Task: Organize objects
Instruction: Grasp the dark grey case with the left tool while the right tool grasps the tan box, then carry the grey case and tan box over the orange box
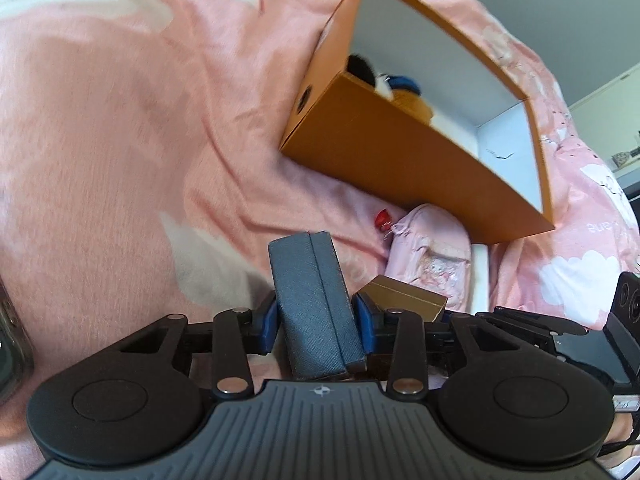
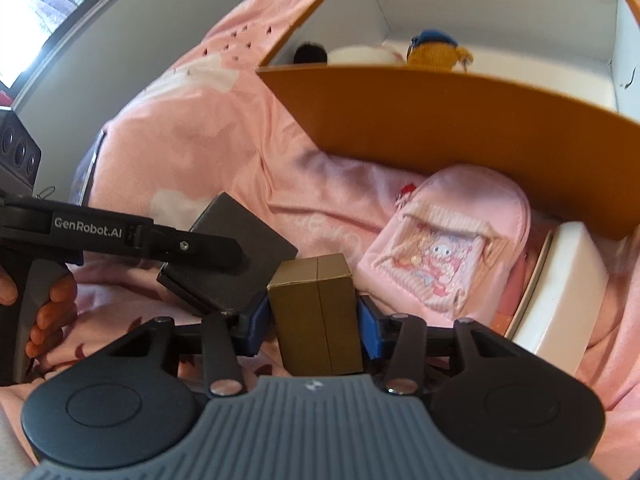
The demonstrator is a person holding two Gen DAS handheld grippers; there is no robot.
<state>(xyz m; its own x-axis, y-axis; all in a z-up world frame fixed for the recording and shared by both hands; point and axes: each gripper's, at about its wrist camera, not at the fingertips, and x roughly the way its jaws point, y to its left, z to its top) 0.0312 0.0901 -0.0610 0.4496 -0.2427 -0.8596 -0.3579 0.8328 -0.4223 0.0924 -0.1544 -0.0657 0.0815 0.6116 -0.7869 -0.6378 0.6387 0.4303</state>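
We see a bed [image 1: 120,140] covered in a pink sheet printed with white clouds, and on it our left hand-held gripper [image 1: 314,322] is clamped on a slate-blue textured rectangular case [image 1: 312,304], its blue pads [image 1: 271,320] pressed against the case's two long sides. In the right wrist view the same gripper reaches in from the left edge, a person's fingers [image 2: 52,312] wrapped around its handle, with the dark case lying flat beneath its tip. Just to the right of that case stands a small gold cardboard box [image 2: 318,312], and our right hand-held gripper [image 2: 316,322] is closed on it, one blue pad on each side wall. Further right a soft pink pouch [image 2: 444,248] with a cartoon print lies on the sheet, touching the base of a large orange cardboard box [image 2: 440,120] with a white interior. Inside that open box we can make out a black plush shape [image 2: 310,54], something white [image 2: 360,55], and a yellow stuffed toy with a blue cap [image 2: 436,50]. At the far right a white rectangular box [image 2: 560,292] rests beside the pouch, partly under the orange box's corner.
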